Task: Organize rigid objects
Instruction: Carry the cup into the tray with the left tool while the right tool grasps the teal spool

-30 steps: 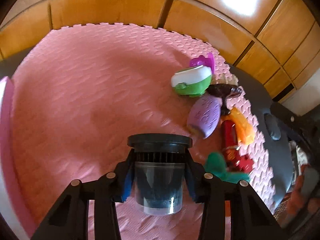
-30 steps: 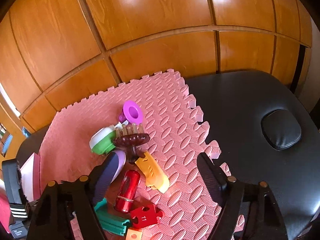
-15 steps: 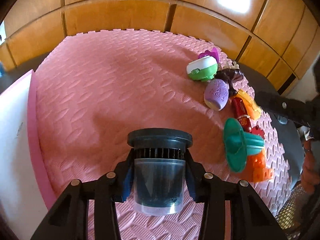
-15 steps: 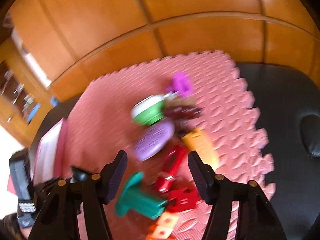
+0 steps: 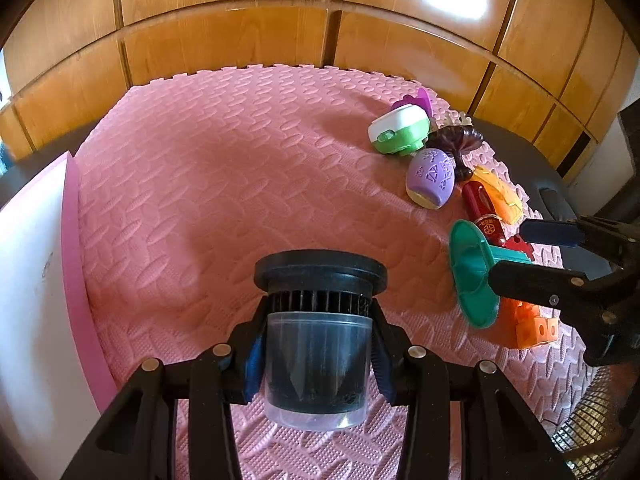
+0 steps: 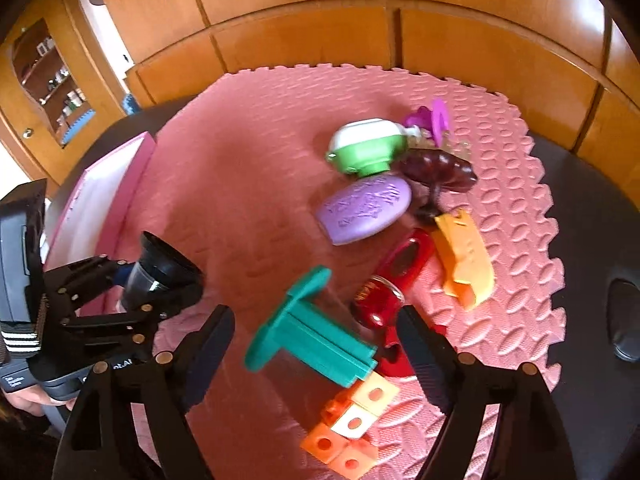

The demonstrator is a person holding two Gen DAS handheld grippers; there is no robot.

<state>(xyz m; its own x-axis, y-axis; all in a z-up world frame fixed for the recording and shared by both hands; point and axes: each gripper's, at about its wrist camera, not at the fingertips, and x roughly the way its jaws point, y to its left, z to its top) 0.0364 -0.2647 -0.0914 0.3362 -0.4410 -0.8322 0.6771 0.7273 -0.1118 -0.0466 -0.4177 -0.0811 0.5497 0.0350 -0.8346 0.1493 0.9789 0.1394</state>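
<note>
Near the pink foam mat's [image 5: 224, 168] left edge, beside the pink-rimmed white box [image 5: 36, 280], the left hand-held gripper [image 5: 316, 354] clamps a clear black-capped jar [image 5: 318, 344], cap pointing away from the gripper, probably bound for that box. By the mat's right edge, the right hand-held gripper [image 6: 316, 354], jaws just opening wide and empty, straddles the green flanged peg [image 6: 308, 340], whose long axis runs from its flange, mat-centre side, toward the right edge.

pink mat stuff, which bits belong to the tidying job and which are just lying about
Job:
- clear jar with black lid, held in the left tongs
- teal spool, between the open right tongs
- purple egg
- green and white case
- red tube

Lying about:
- pink-edged white board
- wood panelling
</note>
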